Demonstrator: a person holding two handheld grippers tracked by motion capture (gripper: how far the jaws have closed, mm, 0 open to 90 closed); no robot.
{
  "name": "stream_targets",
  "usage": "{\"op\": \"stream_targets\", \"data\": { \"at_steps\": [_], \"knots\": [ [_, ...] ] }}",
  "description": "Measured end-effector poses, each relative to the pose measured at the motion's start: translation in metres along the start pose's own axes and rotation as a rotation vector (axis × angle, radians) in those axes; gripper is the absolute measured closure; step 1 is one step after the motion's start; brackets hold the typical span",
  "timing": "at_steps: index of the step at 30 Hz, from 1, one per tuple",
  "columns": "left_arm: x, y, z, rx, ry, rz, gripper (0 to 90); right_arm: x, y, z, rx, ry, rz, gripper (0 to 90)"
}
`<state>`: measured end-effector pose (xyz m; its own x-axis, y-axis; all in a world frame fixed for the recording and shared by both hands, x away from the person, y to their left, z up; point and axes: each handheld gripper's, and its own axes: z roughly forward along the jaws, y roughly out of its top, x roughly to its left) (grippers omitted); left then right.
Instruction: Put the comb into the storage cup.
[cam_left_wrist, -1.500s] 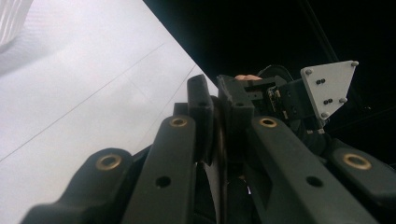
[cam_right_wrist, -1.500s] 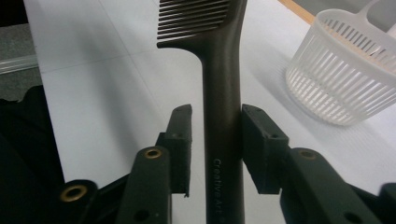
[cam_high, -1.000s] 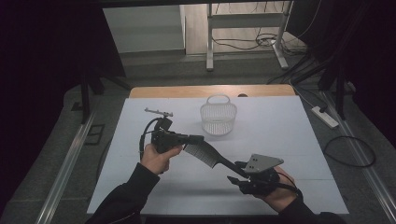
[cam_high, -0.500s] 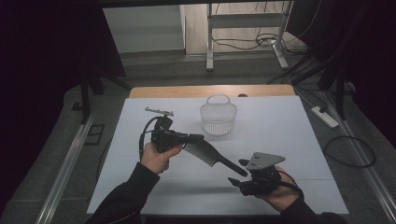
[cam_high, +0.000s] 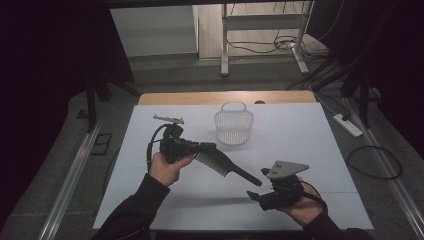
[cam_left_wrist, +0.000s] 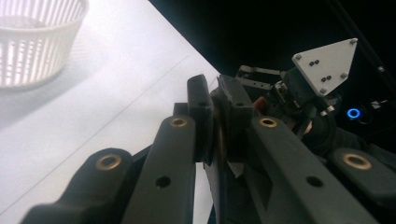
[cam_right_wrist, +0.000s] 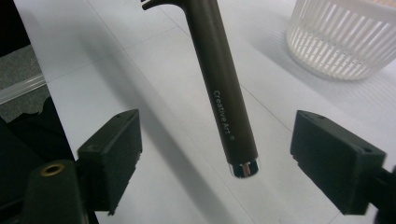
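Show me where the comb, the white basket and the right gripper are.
comb (cam_high: 216, 163): high view, on its teeth.
white basket (cam_high: 233, 128): high view, on its slatted wall.
right gripper (cam_right_wrist: 217, 161): right gripper view, midway between its open fingers.

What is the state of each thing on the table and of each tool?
Comb: held above the table by its toothed end, handle free.
Left tool: shut on the comb.
Right tool: open, jaws just been opening, either side of the handle, not touching.
Basket: upright, looks empty.
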<state>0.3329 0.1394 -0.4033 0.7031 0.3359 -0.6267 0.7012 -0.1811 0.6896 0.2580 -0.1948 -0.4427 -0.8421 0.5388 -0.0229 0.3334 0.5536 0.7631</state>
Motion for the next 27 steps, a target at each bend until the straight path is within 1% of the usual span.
{"op": "stream_targets", "data": {
  "at_steps": [3,6,10,13,15,16,23,27],
  "knots": [
    [0.000,0.000,-0.003,-0.003,0.004,0.001,83.9,-0.001,-0.001,-0.001,0.002,0.001,0.008,14.3],
    [0.000,0.001,-0.005,-0.009,0.022,0.007,83.9,-0.003,-0.001,-0.003,0.001,0.000,0.013,13.1],
    [0.000,0.001,-0.008,-0.013,0.043,0.015,83.9,-0.006,-0.003,-0.004,0.015,-0.003,0.017,10.7],
    [-0.001,0.002,-0.010,-0.014,0.057,0.022,83.9,-0.007,-0.004,-0.004,0.014,0.002,0.030,8.8],
    [-0.001,0.003,-0.011,-0.015,0.062,0.023,83.9,-0.008,-0.005,-0.005,0.014,-0.005,0.027,7.4],
    [-0.002,0.003,-0.011,-0.012,0.074,0.029,83.9,-0.009,-0.006,-0.005,0.020,-0.016,0.026,6.6],
    [0.000,0.004,-0.015,-0.015,0.097,0.034,83.9,-0.012,-0.009,-0.005,0.041,-0.026,0.034,1.8],
    [0.001,0.004,-0.017,-0.018,0.104,0.032,83.9,-0.015,-0.012,-0.008,0.037,-0.032,0.034,0.9]
  ]
}}
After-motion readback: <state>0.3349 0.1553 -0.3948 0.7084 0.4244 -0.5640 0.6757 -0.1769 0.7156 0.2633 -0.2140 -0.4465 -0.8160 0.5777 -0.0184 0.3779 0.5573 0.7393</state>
